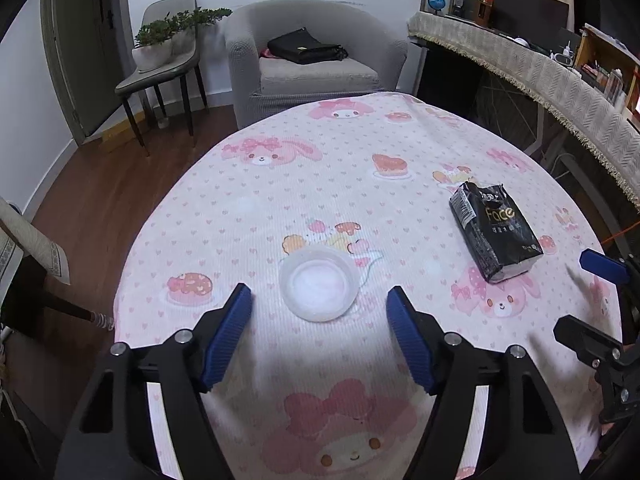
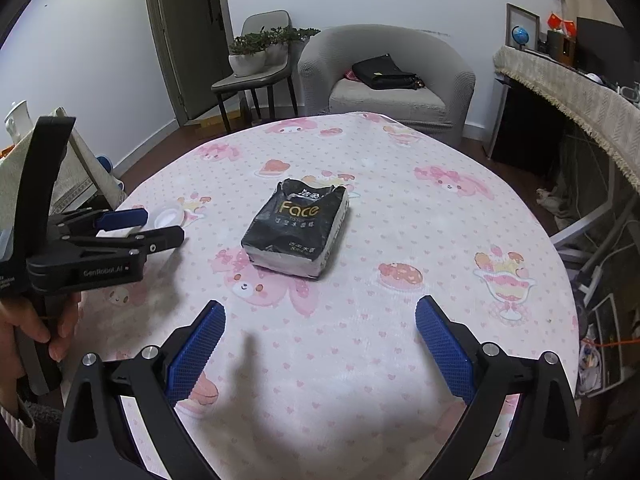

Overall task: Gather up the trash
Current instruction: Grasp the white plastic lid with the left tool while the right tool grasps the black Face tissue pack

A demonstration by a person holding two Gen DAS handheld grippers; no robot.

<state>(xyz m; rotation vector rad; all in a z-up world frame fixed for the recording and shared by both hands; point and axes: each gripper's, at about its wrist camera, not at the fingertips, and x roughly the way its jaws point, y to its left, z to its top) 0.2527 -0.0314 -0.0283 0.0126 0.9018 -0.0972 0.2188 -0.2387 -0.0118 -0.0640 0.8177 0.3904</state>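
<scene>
Nothing is judged collected yet: left gripper (image 1: 319,322) and right gripper (image 2: 320,346) are held wide and empty, plastic bowl (image 1: 319,289) and tissue pack (image 2: 298,232) untouched on tablecloth (image 1: 320,184).

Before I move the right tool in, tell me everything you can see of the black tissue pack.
The black tissue pack is a soft, glossy plastic pack with "Face" printed in gold and smaller pale text below. Its far end is torn open and crumpled; white tissue shows at the near end. It lies flat on the pink tablecloth, printed face up, touching nothing else, ahead of the open right tool.
</scene>
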